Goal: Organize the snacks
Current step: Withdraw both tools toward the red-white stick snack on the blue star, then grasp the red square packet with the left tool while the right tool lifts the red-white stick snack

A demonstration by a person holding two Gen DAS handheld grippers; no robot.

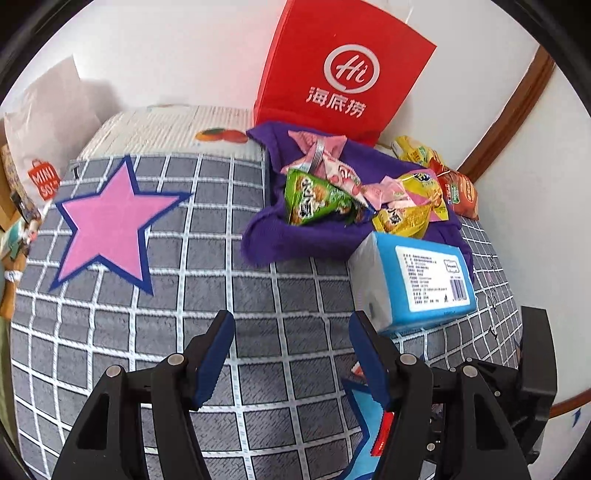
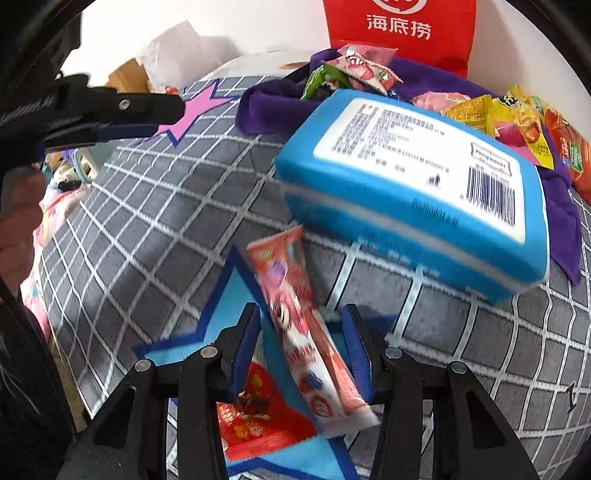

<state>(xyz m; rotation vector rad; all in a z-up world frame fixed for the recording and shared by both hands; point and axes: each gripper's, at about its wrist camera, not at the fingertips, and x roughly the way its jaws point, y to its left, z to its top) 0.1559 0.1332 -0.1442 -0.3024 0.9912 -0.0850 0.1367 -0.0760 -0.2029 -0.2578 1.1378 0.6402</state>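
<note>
Pink snack stick (image 2: 306,332) loose between spread right hand-held gripper (image 2: 301,325) over blue star (image 2: 225,314); left hand-held gripper (image 1: 291,332) open, empty, near blue tissue pack (image 1: 417,280)

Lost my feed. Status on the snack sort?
Left hand-held gripper open, empty. Right hand-held gripper open around pink snack stick over blue star. Tissue pack lies close ahead.

Pink snack stick (image 2: 310,343): motion-blurred, print unreadable
Red bag (image 2: 400,33): top cut off by frame
Blue pack (image 2: 410,192): label text blurred
</note>
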